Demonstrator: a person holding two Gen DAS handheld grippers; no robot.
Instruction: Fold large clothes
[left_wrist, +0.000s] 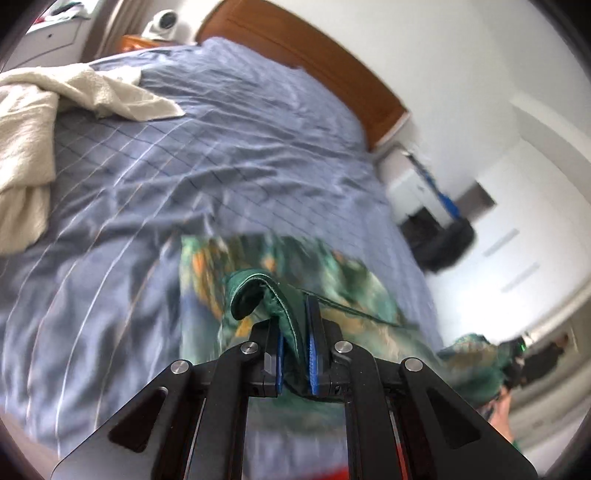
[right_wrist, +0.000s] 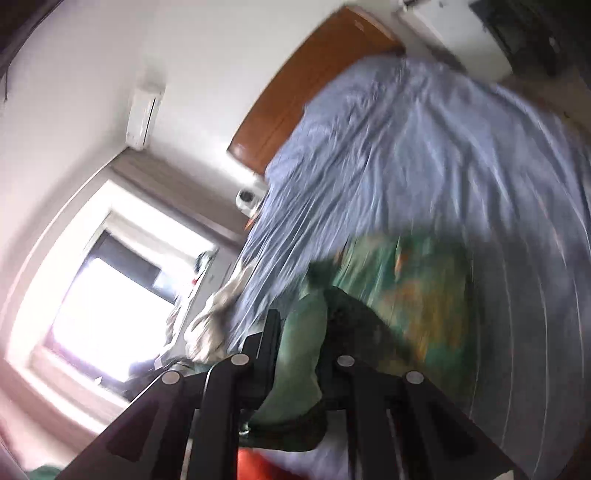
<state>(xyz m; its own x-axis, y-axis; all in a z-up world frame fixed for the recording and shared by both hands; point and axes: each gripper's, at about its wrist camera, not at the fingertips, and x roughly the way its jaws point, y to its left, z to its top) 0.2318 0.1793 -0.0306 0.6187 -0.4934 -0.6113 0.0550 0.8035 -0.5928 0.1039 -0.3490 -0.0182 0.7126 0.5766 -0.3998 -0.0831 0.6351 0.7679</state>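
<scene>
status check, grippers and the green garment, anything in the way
Left gripper shut on green patterned garment. Right gripper shut on it too. Garment over the blue bedspread. Cream towel off to one side, not in the way.

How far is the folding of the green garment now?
Done: both tongs, left and right, are shut on edges of the green patterned garment, which hangs over the blue bedsheet. In hand: the garment is carried, blurred. Left: no fold shows yet; the cream cloth lies unfolded.

Green patterned garment (left_wrist: 332, 280) lifted over bed, edges pinched, blurred
</scene>
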